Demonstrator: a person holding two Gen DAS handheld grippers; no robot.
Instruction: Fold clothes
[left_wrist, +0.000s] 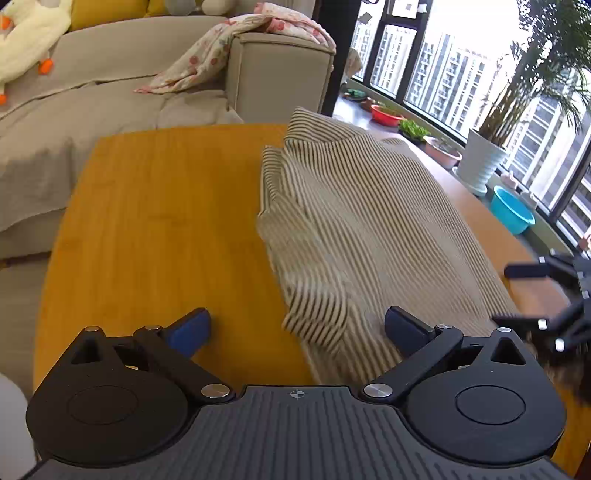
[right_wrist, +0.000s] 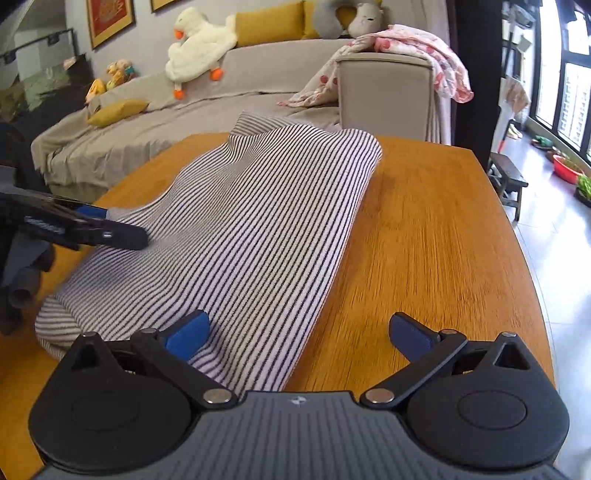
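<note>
Where blur smears its near edge, the striped shirt (right_wrist: 236, 229) lies folded on the wooden counter (right_wrist: 424, 236); left gripper (left_wrist: 297, 326) and right gripper (right_wrist: 297, 332) jaws spread, empty. Sofa (right_wrist: 229, 96) behind.

Striped garment (left_wrist: 354, 236) motion-blurred, near edge behind left tongs (left_wrist: 297, 328); right tongs (left_wrist: 546, 306) cut off.

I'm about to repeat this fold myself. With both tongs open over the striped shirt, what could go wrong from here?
1. The black-and-white striped knit shirt lies loose and rumpled, so its fold may slump or open.
2. The open left tongs straddle its near edge; closing there might pinch one layer only.
3. The open right tongs could drag the cloth across the smooth orange wooden table.
</note>
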